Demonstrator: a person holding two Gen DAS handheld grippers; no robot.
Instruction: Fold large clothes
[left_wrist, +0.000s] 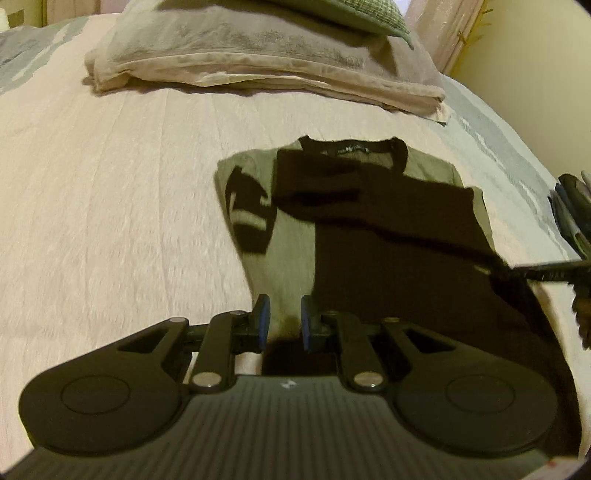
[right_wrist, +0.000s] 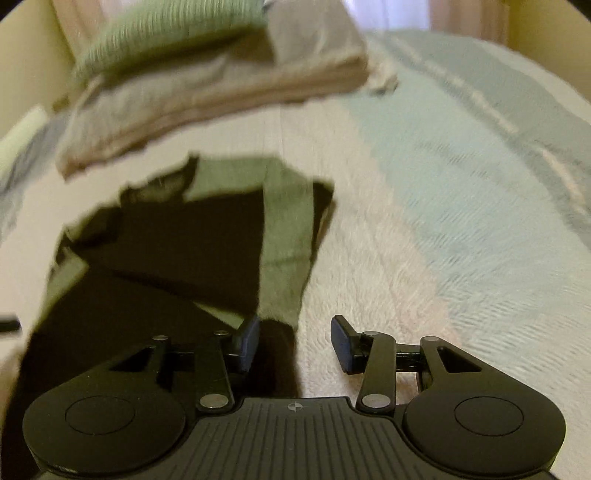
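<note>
- One green and black sweater (left_wrist: 332, 206) lies partly folded on the pink bedspread (left_wrist: 110, 184), sleeves laid across its body.
- Left gripper (left_wrist: 285, 317) hangs over its near hem, jaws narrow with nothing between them.
- Right gripper (right_wrist: 295, 339) hangs at the sweater's right edge, jaws half open and empty.
- Folded blankets (left_wrist: 258, 55) sit beyond.

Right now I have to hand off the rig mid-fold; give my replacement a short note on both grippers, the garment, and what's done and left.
Left gripper: jaws narrowly apart, over the sweater's near hem, nothing visibly pinched.
Right gripper: open, empty, at the near right edge.
Green-and-black sweater: flat on the bed, both sides and black sleeves folded inward.
Folded beige stack lies beyond.
Left: probably fold hem up toward collar.
</note>
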